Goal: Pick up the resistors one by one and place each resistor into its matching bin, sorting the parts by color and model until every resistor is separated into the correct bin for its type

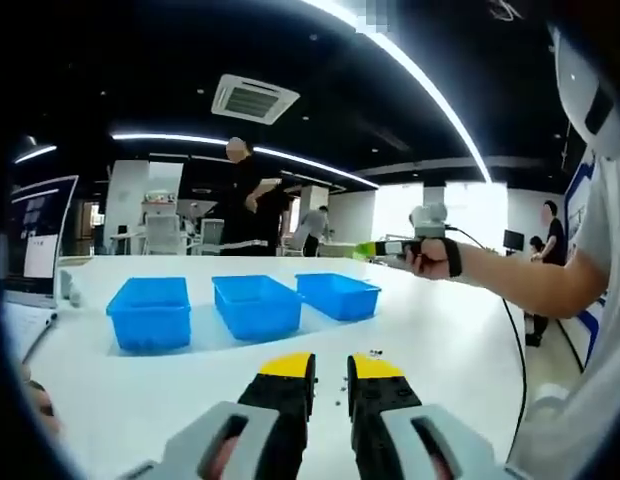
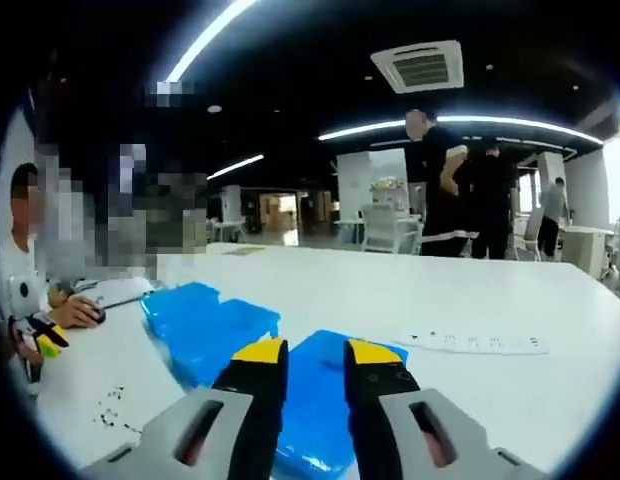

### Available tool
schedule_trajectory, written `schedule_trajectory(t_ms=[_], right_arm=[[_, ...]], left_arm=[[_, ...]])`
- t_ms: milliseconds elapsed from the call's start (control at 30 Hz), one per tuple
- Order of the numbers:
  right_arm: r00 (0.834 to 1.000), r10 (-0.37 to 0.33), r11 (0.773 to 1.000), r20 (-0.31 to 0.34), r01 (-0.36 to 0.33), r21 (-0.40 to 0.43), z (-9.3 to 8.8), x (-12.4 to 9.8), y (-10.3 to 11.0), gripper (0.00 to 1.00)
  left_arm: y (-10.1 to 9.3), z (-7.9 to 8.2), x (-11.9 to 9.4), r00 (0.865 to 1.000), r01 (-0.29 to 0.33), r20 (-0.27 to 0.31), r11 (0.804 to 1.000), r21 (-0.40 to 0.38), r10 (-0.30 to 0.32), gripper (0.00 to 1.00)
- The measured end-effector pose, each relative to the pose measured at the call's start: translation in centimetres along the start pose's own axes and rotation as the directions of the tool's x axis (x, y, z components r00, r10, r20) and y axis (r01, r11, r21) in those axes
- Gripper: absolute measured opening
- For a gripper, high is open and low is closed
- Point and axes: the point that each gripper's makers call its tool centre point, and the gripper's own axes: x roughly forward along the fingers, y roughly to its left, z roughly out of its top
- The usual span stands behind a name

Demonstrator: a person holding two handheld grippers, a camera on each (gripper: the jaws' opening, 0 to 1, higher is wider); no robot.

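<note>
– Both tongs first: how do they stand?

– Left gripper (image 1: 331, 378) rises from the bottom centre of the left gripper view, yellow-tipped jaws parted by a narrow gap with nothing between them, so released. Right gripper (image 2: 316, 368) sits the same way at the bottom centre of the right gripper view, jaws apart and empty, hovering over a blue bin (image 2: 325, 400)

– Where are the resistors?

– Tiny dark specks, the resistors (image 1: 367, 353), lie scattered on the white table (image 1: 440, 330) just above the left jaws, centre-low in the frame. In the right gripper view they show as specks lower left (image 2: 112, 405)

– And the bins?

– Three blue bins (image 1: 255, 305) stand in a row across the middle left of the left gripper view, beyond the resistors. At right of centre, a person's hand (image 1: 427, 257) holds the other gripper up above the table

– Anything else?

– People standing in the background, a white power strip (image 2: 475, 342) at right in the right gripper view
</note>
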Motion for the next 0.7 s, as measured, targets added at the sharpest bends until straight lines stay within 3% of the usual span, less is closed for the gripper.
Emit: schedule_trajectory(t_ms=[133,200,267,333,367,467,500,567,700], right_arm=[[0.996,0.083,0.992,-0.02,-0.085,-0.096,0.6,-0.3,2.5,0.23],[0.988,0.142,0.976,-0.068,-0.151,-0.157,0.3,-0.4,4.4,0.22],[0.972,0.204,0.951,-0.119,-0.226,-0.21,-0.2,-0.3,6.8,0.22],[0.945,0.273,0.922,-0.181,-0.311,-0.232,-1.1,-0.5,8.9,0.21],[0.923,0.306,0.898,-0.232,-0.361,-0.253,-1.9,-0.6,10.1,0.21],[0.84,0.361,0.795,-0.405,-0.504,-0.337,-4.8,-1.2,13.0,0.18],[0.796,0.369,0.748,-0.479,-0.561,-0.356,-6.2,-1.6,13.8,0.17],[0.735,0.364,0.677,-0.572,-0.63,-0.38,-8.1,-2.0,14.7,0.17],[0.656,0.386,0.609,-0.649,-0.71,-0.355,-10.4,-2.5,16.2,0.17]], left_arm=[[-0.2,0.0,0.0,1.0,0.004,0.006,1.0,-0.002,-0.004,0.16],[-0.4,-0.2,0.0,1.0,0.006,-0.001,1.0,0.001,-0.006,0.16],[-0.6,-0.3,0.0,1.0,0.01,-0.003,1.0,0.001,-0.01,0.16],[-0.7,-0.3,0.1,1.0,0.013,-0.004,1.0,0.001,-0.013,0.16],[-0.8,-0.4,0.1,1.0,0.015,-0.005,1.0,0.002,-0.015,0.16],[-1.0,-0.3,0.2,1.0,0.018,0.0,1.0,0.0,-0.018,0.16],[-1.0,-0.2,0.2,1.0,0.018,0.002,1.0,-0.001,-0.018,0.16],[-1.1,-0.1,0.1,1.0,0.02,0.005,1.0,-0.003,-0.02,0.16],[-1.0,-0.1,-0.2,1.0,0.016,0.007,1.0,0.001,-0.016,0.16]])
